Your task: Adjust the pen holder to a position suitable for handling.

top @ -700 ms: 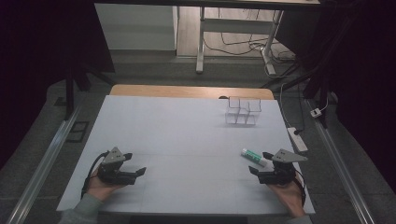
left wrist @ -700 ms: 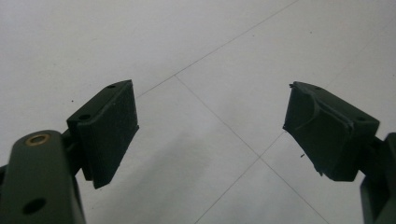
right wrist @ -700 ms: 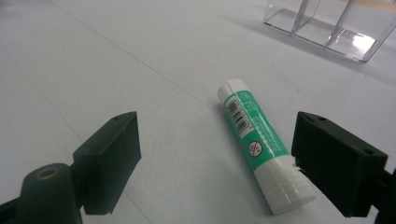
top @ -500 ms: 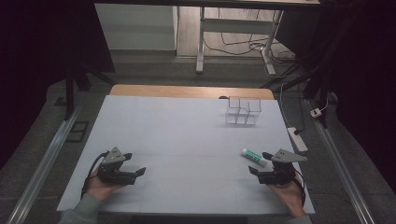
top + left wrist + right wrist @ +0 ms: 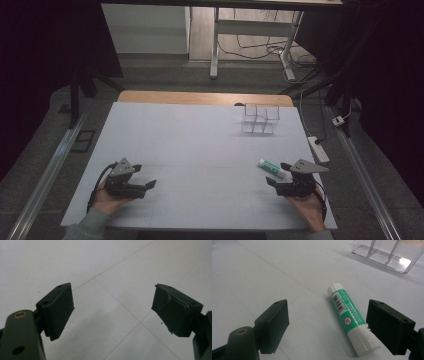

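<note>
A white glue stick with a green label (image 5: 271,168) (image 5: 350,317) lies flat on the white table (image 5: 200,145), near its right front. My right gripper (image 5: 277,176) (image 5: 332,325) rests just behind it, open, jaws spread with the stick lying ahead of them and closer to the right jaw, untouched. A clear plastic organiser with several compartments (image 5: 259,119) (image 5: 387,252) stands farther back on the right. My left gripper (image 5: 142,177) (image 5: 112,307) sits at the left front, open, with nothing but bare table between its jaws.
A white power strip (image 5: 319,149) lies on the floor beside the table's right edge. Metal rails (image 5: 47,172) run along both sides of the table. Desk legs and cables (image 5: 250,35) stand beyond the far edge.
</note>
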